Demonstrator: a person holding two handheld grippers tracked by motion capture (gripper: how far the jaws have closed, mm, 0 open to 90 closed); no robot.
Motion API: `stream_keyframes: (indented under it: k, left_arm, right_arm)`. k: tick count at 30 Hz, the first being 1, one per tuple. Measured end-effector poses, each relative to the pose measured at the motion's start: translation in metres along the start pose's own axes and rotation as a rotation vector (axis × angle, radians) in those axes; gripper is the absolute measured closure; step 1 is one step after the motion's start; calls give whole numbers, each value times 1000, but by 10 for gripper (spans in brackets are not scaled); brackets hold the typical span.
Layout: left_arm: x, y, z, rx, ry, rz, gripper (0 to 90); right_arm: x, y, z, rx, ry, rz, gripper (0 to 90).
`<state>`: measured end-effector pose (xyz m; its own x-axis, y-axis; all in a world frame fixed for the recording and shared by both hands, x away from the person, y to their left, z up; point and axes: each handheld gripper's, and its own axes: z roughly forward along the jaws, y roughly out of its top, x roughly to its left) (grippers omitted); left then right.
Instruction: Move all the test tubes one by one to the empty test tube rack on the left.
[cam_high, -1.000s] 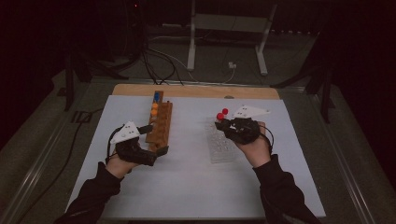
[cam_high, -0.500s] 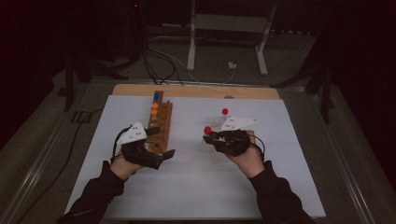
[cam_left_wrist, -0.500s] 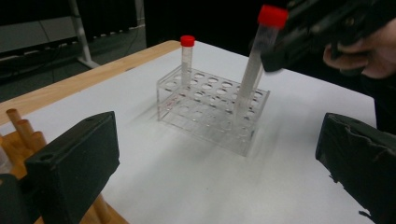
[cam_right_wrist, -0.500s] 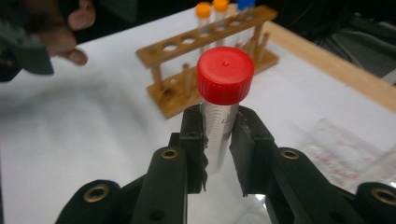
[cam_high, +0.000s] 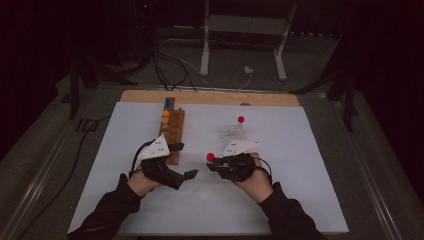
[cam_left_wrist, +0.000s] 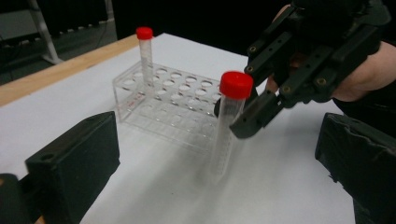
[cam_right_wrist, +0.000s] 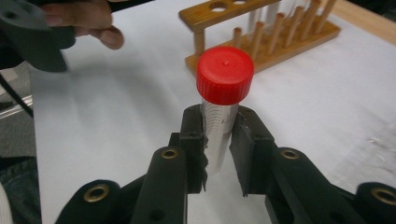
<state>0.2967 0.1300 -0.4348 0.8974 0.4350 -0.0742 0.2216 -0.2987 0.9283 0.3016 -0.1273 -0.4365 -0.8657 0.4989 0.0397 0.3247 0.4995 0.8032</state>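
The wooden rack (cam_high: 172, 131) stands on the white mat (cam_high: 300, 165) at ten o'clock from centre; the clear rack (cam_high: 231, 134), one tube (cam_high: 240, 121) in it, stands at one o'clock. The held tube (cam_high: 211, 157) hangs at six o'clock, between the two grippers.

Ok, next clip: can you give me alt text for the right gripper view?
The right claw is shut on a clear tube with a red cap, held upright over the white table sheet. Behind it stands a wooden rack with pegs and holes, and part of the person's other hand shows at the upper left.
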Motion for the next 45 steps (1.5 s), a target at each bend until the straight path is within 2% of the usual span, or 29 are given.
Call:
stream_keyframes:
  k: [6, 9, 13, 19, 24, 37, 45]
  left_arm:
    - [-4, 0, 9, 1, -38, 0, 68]
    - [-6, 0, 12, -2, -59, 7, 159]
    - [-8, 1, 15, 0, -80, 17, 234]
    - [-7, 2, 18, -7, -68, 21, 362]
    - [-8, 2, 21, 1, -82, 24, 436]
    - [-9, 2, 25, 15, -102, 37, 699]
    - [-9, 5, 25, 28, -92, 59, 713]
  right_arm:
    - [8, -3, 7, 15, 31, -8, 749]
    - [11, -4, 8, 13, 42, -11, 748]
    - [13, -3, 6, 12, 47, -15, 748]
    - [14, -2, 5, 6, 52, -21, 748]
    - [15, -1, 4, 3, 53, -25, 748]
    - [15, -2, 5, 8, 54, -26, 748]
    - [14, -2, 6, 5, 57, -19, 746]
